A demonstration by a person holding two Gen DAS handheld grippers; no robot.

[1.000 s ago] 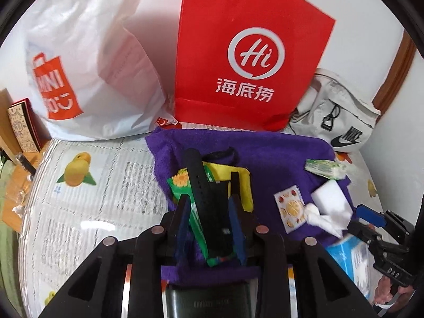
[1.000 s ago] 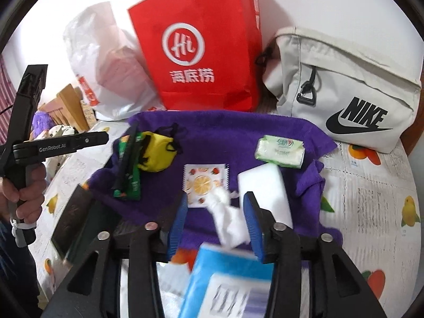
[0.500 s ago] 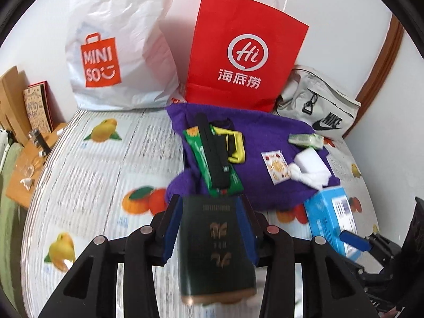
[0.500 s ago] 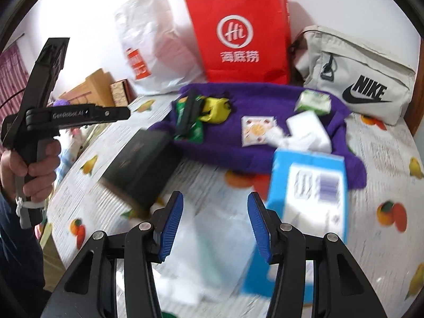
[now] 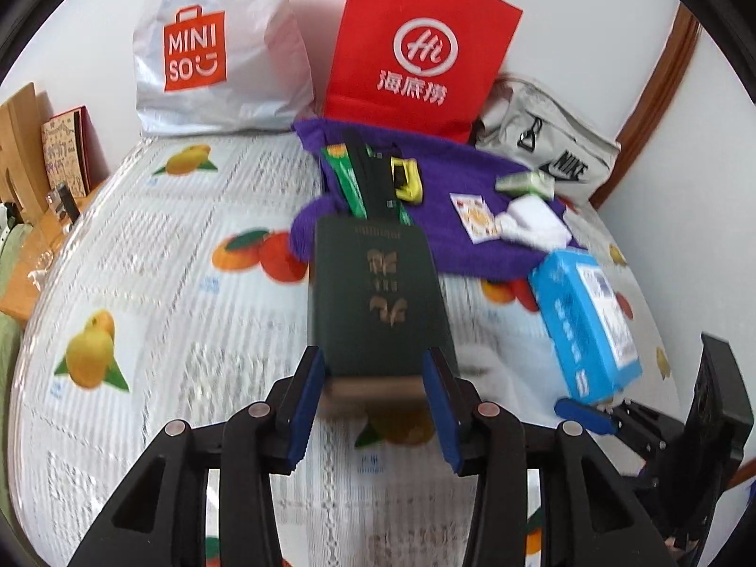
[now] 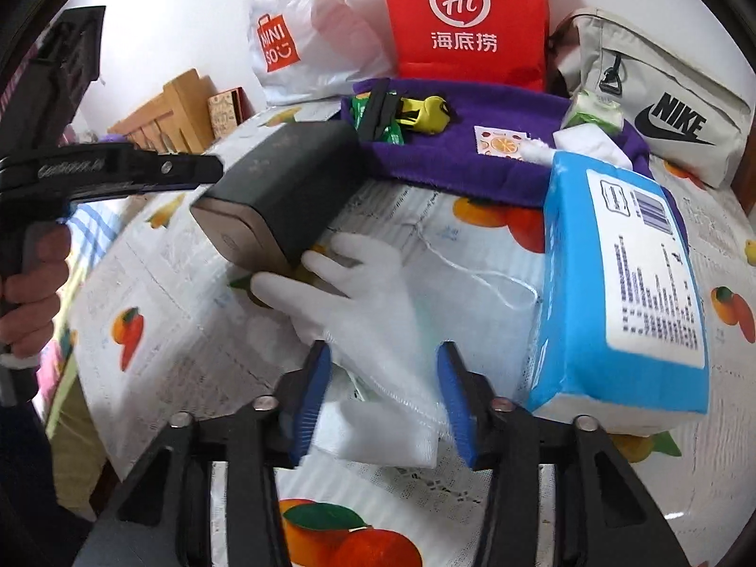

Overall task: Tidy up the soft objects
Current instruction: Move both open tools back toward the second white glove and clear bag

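White glove (image 6: 373,330) between right claw (image 6: 383,397) pads.

The left gripper (image 5: 373,380) points steeply down toward 12 o'clock in its own view, blue pads either side of a dark green box (image 5: 378,293); its jaws are opening, and whether the pads press the box cannot be told. From the right wrist it enters at 9 o'clock, a bare hand (image 6: 28,293) wrapped round its grip. The right gripper (image 6: 382,378) also tilts down toward 12 o'clock, jaws closing with a white glove (image 6: 373,312) between them, pads not pressing it
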